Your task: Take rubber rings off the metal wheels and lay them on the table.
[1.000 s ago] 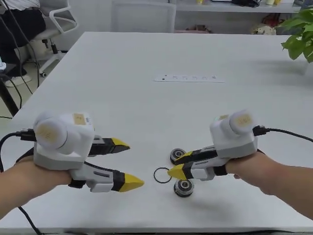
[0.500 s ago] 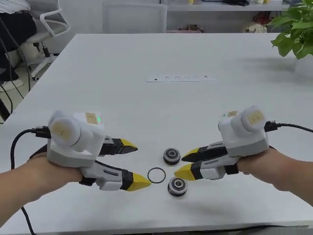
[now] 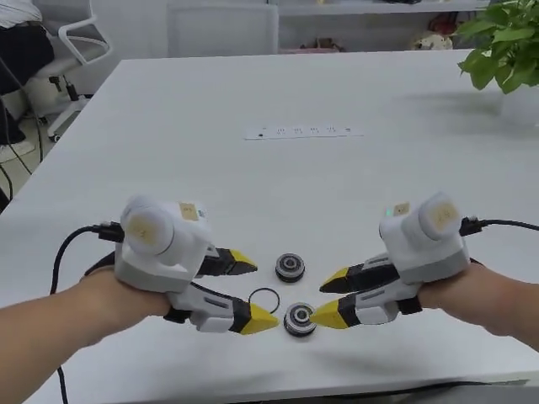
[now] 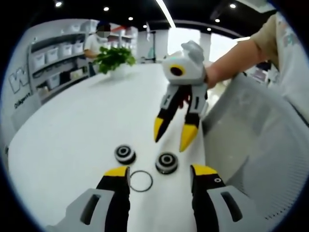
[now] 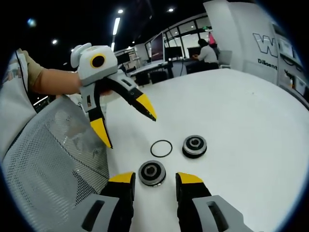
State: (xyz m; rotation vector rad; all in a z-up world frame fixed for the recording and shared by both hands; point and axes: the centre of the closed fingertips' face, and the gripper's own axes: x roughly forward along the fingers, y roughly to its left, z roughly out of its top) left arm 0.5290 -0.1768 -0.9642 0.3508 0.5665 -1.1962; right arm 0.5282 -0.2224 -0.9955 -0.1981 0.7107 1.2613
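Rubber ring [image 5: 151, 148], thin and black, lies flat on table [image 5: 251, 116].

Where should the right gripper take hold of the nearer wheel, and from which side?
Across its round outer rim, on opposite sides. The nearer wheel lies flat, hub up, with its sides free. The right gripper, jaws open, faces it from the right, so a low, level approach from there likely suits.

Office-lab, white worktable [image 3: 337, 194], swivel chair [image 3: 82, 40], shelves of bins [image 4: 54, 67], monitors [image 5: 173, 50]
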